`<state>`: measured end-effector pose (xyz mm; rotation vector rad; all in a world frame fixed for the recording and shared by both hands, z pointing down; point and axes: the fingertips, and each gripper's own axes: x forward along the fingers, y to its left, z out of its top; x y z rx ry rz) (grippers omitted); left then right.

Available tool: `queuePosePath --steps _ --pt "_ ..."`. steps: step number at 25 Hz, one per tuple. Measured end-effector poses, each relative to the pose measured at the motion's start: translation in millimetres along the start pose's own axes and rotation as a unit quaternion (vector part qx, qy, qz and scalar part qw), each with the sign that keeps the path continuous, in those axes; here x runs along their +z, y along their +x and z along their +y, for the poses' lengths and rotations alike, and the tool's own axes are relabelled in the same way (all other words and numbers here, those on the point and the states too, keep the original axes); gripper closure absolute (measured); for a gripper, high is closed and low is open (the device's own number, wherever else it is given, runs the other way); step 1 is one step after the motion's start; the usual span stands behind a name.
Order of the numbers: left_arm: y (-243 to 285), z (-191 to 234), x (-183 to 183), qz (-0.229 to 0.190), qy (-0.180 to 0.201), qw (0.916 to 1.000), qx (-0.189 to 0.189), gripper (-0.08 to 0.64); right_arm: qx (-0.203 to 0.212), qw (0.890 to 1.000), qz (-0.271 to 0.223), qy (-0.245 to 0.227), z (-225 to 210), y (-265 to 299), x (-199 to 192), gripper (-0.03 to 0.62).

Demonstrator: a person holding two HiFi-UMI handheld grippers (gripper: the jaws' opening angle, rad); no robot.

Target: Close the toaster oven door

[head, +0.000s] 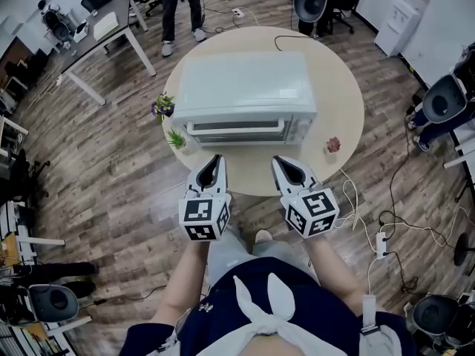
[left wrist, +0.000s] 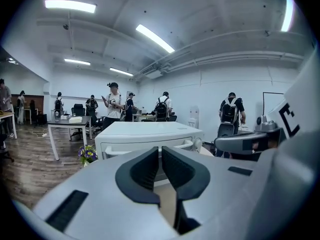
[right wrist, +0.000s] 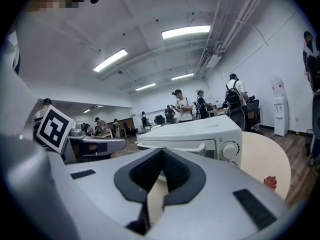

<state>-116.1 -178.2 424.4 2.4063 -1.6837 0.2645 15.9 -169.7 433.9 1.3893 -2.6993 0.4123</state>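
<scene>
Two closed, empty sets of jaws | left gripper [head: 215, 162] at worktop [head: 249, 178] edge; toaster oven [head: 241, 95] centred beyond, clear of both, door looks upright; right gripper [head: 280, 163] alike | if ajar, push handle [head: 237, 129] level with both tips, evenly

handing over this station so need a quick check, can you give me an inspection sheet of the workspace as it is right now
surface: round table, pale top, bare at the near edge
job's things: toaster oven in the middle, door looks shut, handle facing the person
clutter: purple flowers and green plant at the oven's left, small red thing at its right
grippers: left tongs and right tongs both shut, empty, short of the oven
cables: black cable on the table's far side; white cables and power strip on the floor
surroundings: wood floor, office chair, desk, a person standing beyond
</scene>
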Motion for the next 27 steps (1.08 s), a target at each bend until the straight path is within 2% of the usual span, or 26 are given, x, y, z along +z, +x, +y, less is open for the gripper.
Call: queuePosePath --steps 27 --pt "-19 -24 0 0.0 0.035 0.9992 -0.02 0.525 0.011 0.999 0.009 -0.035 20 -8 -1 0.589"
